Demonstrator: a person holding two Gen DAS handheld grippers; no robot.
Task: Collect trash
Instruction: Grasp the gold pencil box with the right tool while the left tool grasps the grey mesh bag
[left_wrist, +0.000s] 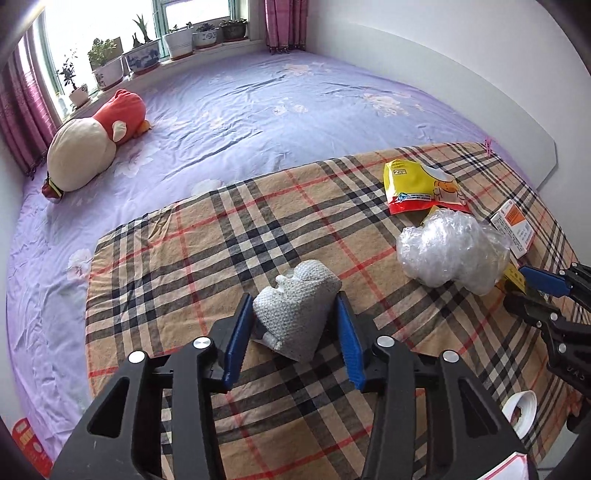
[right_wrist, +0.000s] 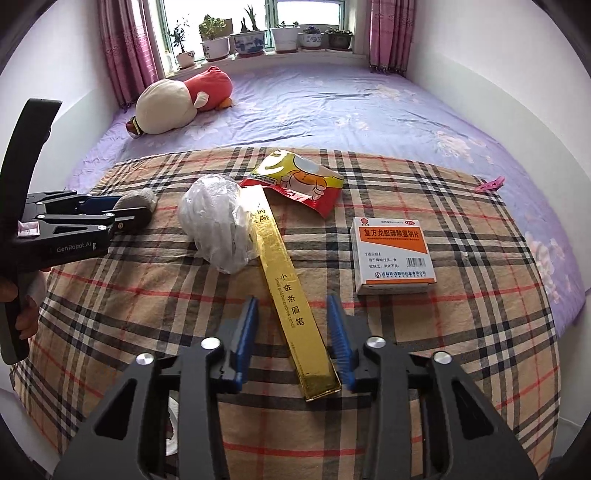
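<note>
**Two grippers down on trash on the plaid cloth**

The left gripper (left_wrist: 293, 321) sits over a grey wad (left_wrist: 295, 310) of bubble wrap lying on the plaid cloth (left_wrist: 192, 258). Its blue pads (left_wrist: 236, 339) press against both sides of the wad, pinching it. The left view shows this grip from above; in the right view the same gripper (right_wrist: 136, 210) enters from the left edge, side-on, with only the wad's rounded end (right_wrist: 138, 199) poking past its tips, and a hand (right_wrist: 26, 310) gripping its handle below.

The right gripper (right_wrist: 291, 325) straddles the near end of a long gold box (right_wrist: 291, 295), which lies diagonally on the cloth. The right pad (right_wrist: 338, 339) touches the box's edge; a narrow strip of cloth shows between the left pad and the box, so whether the claw has a firm pinch I cannot tell. In the left view this gripper (left_wrist: 532, 291) shows only at the right edge, with a scrap of the gold box (left_wrist: 511, 282) at its tips.

The box's far end runs under a clear plastic ball (right_wrist: 218, 225), seen in both views. Beyond it lies a yellow snack bag (right_wrist: 299, 181). A white-and-orange pill box (right_wrist: 393, 254) lies right of the gold box, well apart; the left view catches only part of it. Only the right view shows a pink clip (right_wrist: 489, 184) at the cloth's far right corner clearly. A plush toy (left_wrist: 92, 144) lies on the purple sheet (left_wrist: 258, 103) below the potted plants (left_wrist: 144, 55).
</note>
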